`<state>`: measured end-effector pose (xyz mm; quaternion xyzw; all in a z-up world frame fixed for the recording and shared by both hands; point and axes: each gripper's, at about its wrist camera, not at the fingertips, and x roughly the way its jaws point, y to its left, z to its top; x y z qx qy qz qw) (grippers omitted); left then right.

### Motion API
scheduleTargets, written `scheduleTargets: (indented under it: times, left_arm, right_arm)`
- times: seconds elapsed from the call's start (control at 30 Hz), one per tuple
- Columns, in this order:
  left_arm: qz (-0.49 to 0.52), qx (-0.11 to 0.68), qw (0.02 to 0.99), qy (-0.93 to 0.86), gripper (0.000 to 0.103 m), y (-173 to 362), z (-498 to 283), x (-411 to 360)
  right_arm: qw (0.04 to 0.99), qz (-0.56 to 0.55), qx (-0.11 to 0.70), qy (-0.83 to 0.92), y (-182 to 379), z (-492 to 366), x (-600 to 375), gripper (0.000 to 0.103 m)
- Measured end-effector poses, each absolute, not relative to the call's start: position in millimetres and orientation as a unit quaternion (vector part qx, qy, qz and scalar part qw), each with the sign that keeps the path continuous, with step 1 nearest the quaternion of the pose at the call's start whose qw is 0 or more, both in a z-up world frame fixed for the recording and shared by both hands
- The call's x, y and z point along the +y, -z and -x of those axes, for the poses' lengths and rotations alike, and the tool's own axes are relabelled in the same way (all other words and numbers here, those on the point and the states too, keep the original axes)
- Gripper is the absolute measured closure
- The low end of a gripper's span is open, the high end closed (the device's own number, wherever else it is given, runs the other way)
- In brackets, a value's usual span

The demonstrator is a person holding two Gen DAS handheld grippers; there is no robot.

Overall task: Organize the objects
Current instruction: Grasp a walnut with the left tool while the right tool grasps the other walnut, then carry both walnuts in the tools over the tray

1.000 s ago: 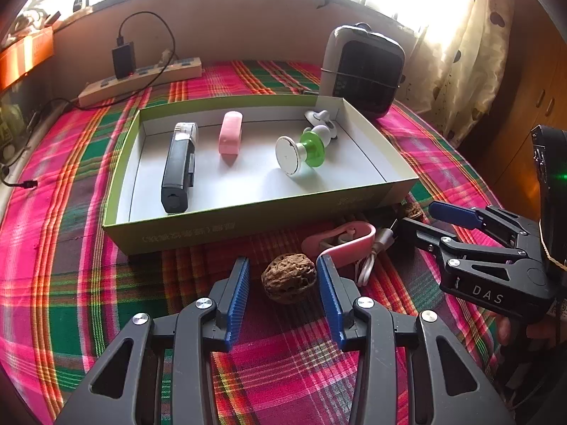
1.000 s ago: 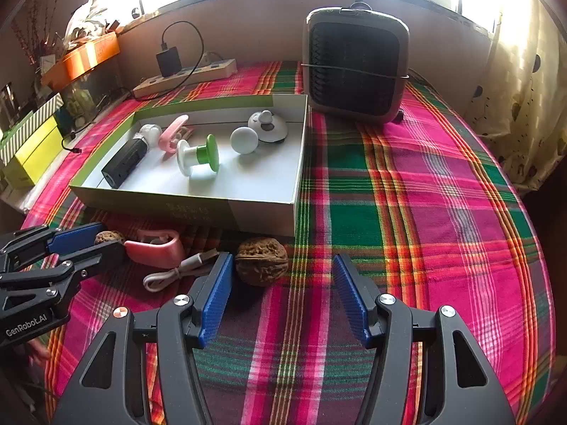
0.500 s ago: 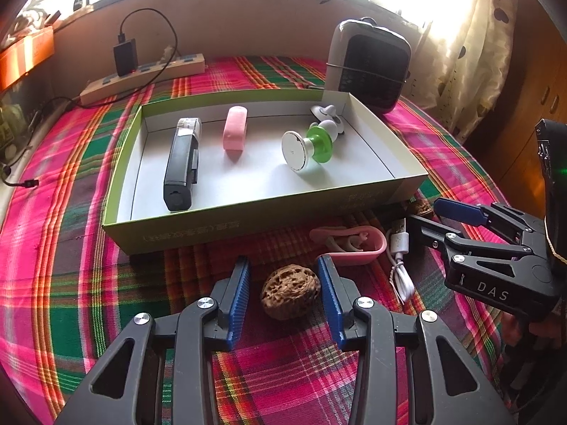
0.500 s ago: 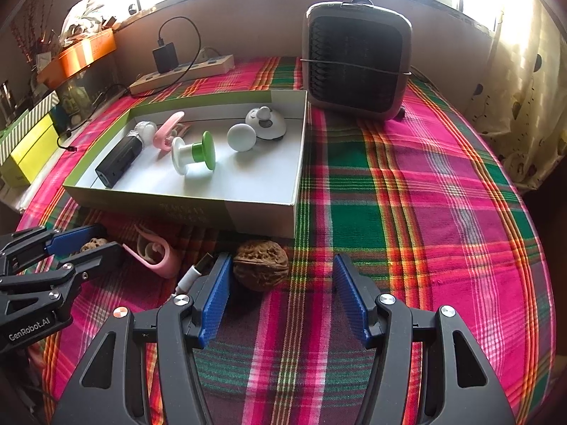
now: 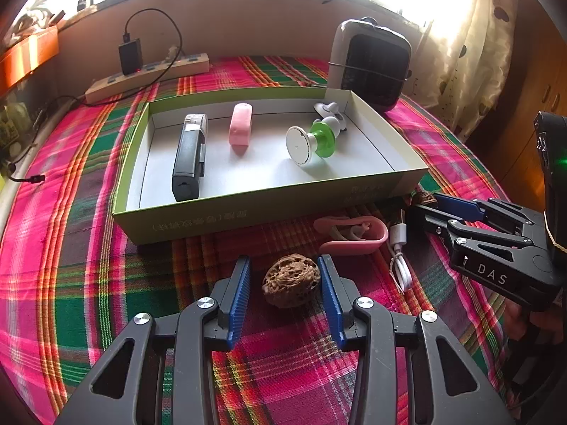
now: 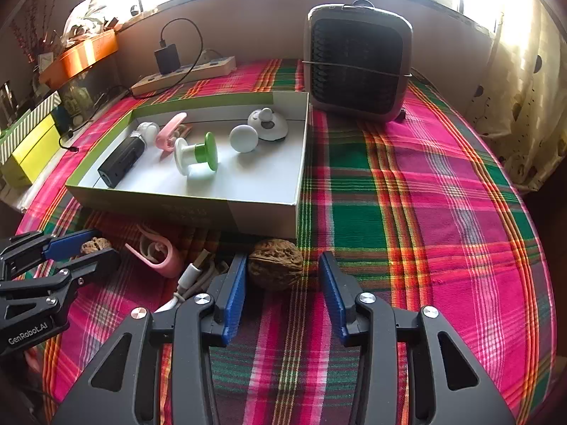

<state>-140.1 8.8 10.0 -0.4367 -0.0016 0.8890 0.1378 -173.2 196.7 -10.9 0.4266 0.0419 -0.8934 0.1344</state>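
A: Why does each gripper sit over a walnut?

B: Probably to lift both into the green-rimmed box [image 5: 269,209] that fills the middle of the left wrist frame, where a black trimmer [image 5: 189,157], a pink clip [image 5: 241,128] and a green-and-white spool [image 5: 312,140] already lie. The left gripper [image 5: 283,294] straddles the pitted walnut [image 5: 291,279] at lower centre; its right pad touches the shell, the left pad stands just off it, so no grip yet.

A: And the other?

B: The right gripper [image 6: 282,288] brackets the smoother walnut [image 6: 275,268], just in front of the box's near corner. Its jaws are closing; the left pad is at the shell, the right one apart.

A: How are the hands posed?

B: Both tilt steeply down toward the plaid cloth [image 6: 407,212], side by side. Between them a second pink clip [image 6: 159,255] and a white USB cable [image 6: 193,276] wait, loose.
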Motion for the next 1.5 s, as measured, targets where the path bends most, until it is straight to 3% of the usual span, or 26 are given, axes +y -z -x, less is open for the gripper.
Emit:
scheduleTargets:
  times: [0.2,1.5]
  left_arm:
    - [0.436,-0.003,0.134,-0.890,0.071,-9.8,139.2,7.7]
    - [0.427,0.007,0.125,-0.896,0.075,-12.1,136.1,8.2]
  right_arm:
    - [0.139,-0.426,0.043,0.893,10.4,171.6,194.9,0.071]
    - [0.142,-0.424,0.040,0.894,9.9,169.7,195.1,0.071]
